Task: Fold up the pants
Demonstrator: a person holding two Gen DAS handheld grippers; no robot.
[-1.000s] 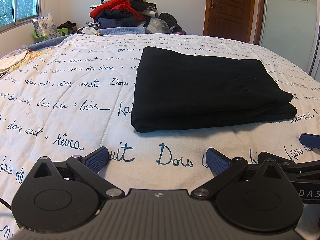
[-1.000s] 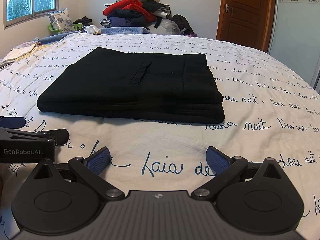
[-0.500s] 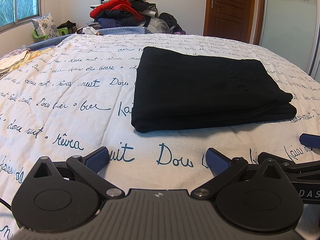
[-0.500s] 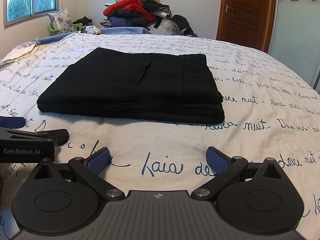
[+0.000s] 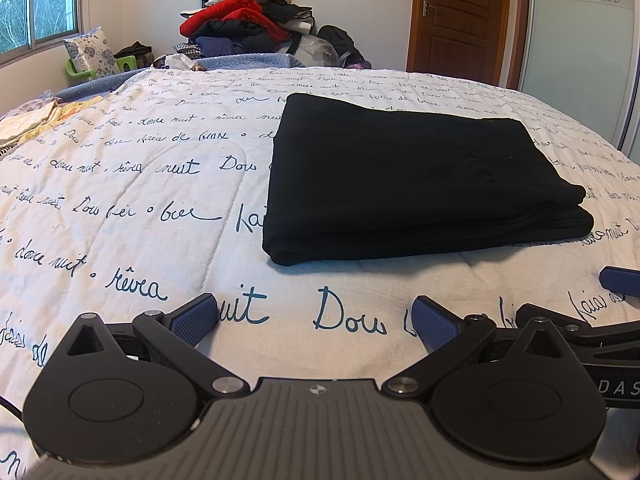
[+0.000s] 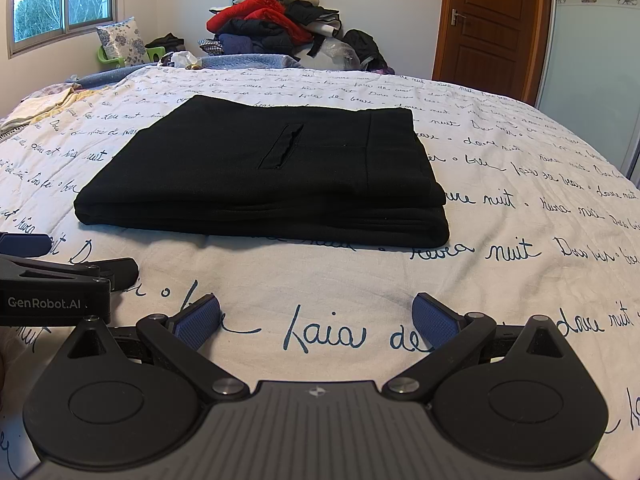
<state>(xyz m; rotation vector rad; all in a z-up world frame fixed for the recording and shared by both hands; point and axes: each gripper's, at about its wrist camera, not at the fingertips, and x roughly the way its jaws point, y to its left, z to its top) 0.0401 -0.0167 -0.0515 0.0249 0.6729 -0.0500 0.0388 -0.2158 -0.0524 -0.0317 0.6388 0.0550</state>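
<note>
Black pants (image 5: 408, 184) lie folded in a flat rectangle on the white bedspread with blue script (image 5: 132, 184); they also show in the right wrist view (image 6: 264, 176), a slit pocket on top. My left gripper (image 5: 316, 320) is open and empty, low over the bedspread, short of the pants' near edge. My right gripper (image 6: 316, 318) is open and empty, also short of the near edge. Each gripper's side shows in the other's view: the right one in the left wrist view (image 5: 600, 320), the left one in the right wrist view (image 6: 56, 280).
A pile of clothes (image 6: 276, 20) with a red garment stands beyond the far edge of the bed. A flowered pillow (image 6: 124, 40) and green chair are at the far left under the window. A wooden door (image 6: 492, 24) is at the back right. Pale cloths (image 5: 36, 120) lie at the bed's left edge.
</note>
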